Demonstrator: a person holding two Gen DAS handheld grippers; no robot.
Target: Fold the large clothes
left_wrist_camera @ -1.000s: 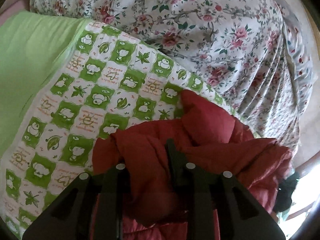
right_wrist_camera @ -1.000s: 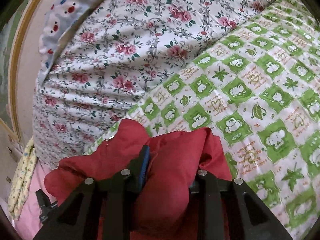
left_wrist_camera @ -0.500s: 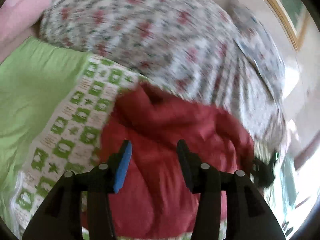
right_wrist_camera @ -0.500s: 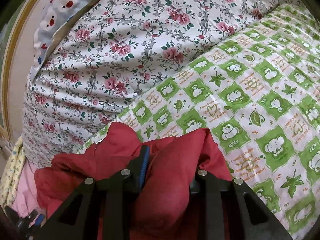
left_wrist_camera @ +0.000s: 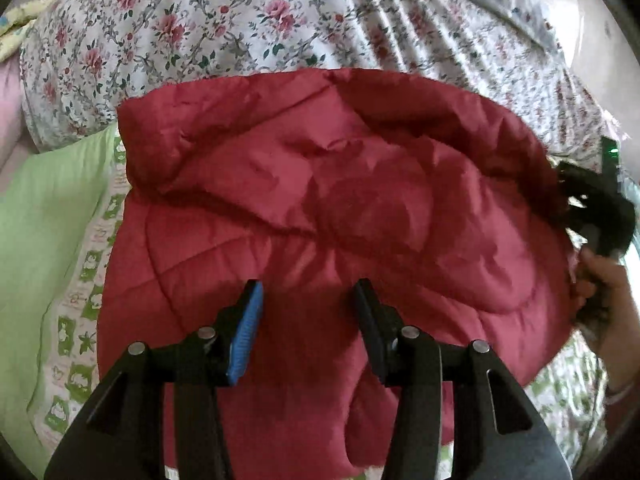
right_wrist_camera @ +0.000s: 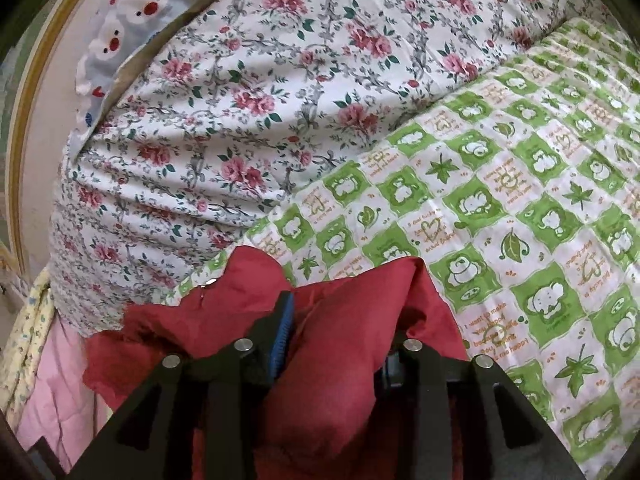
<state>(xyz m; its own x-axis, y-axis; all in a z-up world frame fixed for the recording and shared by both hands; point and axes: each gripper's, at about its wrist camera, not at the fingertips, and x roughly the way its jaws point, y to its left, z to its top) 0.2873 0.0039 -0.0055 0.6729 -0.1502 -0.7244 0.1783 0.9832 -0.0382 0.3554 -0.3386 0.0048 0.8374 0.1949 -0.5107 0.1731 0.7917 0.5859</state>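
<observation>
**L gripper lets go, R still clamped on red jacket**

Change vs a sec ago: the left gripper point(left_wrist_camera: 306, 300) was pinching a bunch of the red jacket point(left_wrist_camera: 340, 208); now its jaws stand apart w/ nothing between them, hovering above the quilted fabric. The cloth that was bunched up now lies spread in a broad panel, its far edge toward 12 o'clock against the floral duvet point(left_wrist_camera: 240, 20). My read: one fold has been laid down and released, so the L side is free to re-grip for the next fold.

The right gripper point(right_wrist_camera: 340, 320) hasn't changed: jaws clamped on a thick wad of jacket, red fabric bulging btwn the pads. In the left view it shows at 3 o'clock, at the jacket's right edge, w/ the person's hand point(left_wrist_camera: 600, 284) just below.

Surface: bed w/ a green-and-white check sheet point(right_wrist_camera: 520, 208) printed w/ animals and leaves, running from centre out to 3–4 o'clock in the right view. Plain green cloth point(left_wrist_camera: 44, 216) at 9 o'clock in the left view. Soft, yielding base, so I'd expect creases to hold poorly. A bear-print cushion point(right_wrist_camera: 120, 36) sits at 11 o'clock beyond the duvet, pink bedding point(right_wrist_camera: 56, 380) at 8 o'clock.
</observation>
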